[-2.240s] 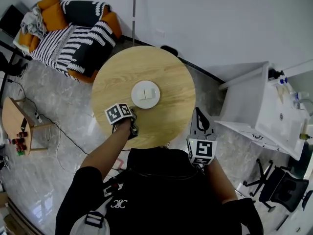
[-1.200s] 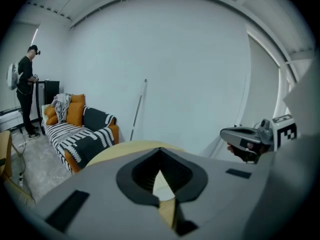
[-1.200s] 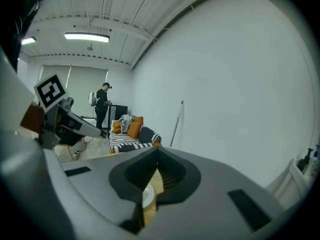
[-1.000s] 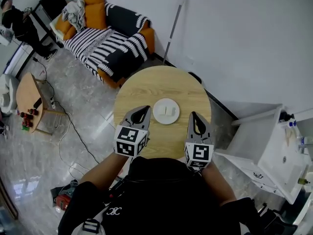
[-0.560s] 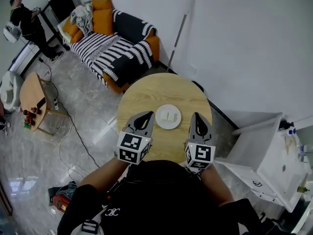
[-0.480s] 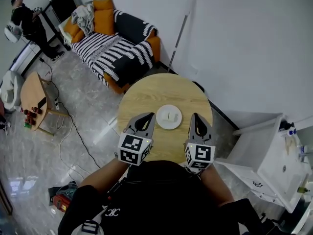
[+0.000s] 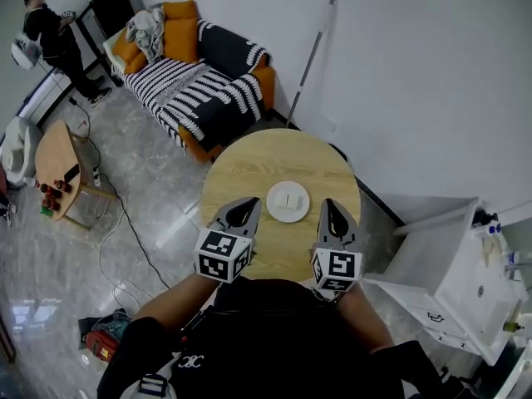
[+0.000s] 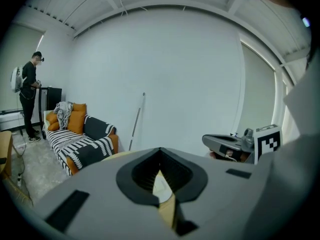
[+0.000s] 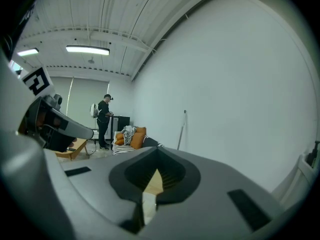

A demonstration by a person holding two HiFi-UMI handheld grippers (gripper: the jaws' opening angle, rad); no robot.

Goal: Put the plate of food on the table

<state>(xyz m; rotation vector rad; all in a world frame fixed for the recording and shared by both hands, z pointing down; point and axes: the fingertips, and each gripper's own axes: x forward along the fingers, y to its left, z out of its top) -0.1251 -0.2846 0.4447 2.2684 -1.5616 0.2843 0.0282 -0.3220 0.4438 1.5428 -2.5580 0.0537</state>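
The white round plate of food point(image 7: 288, 201) is seen set on the round wooden table point(image 7: 249, 160), flanked by the left gripper point(image 7: 248, 205) and right gripper point(image 7: 329, 207), jaws pressed together.

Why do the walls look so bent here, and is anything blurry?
Head view: only mild wide-lens stretch, and the round table is sharp. Left gripper view: straight edges curve, the corners go black, and the near claw is slightly soft. Right gripper view: the ceiling lamp glares, with the same curving.
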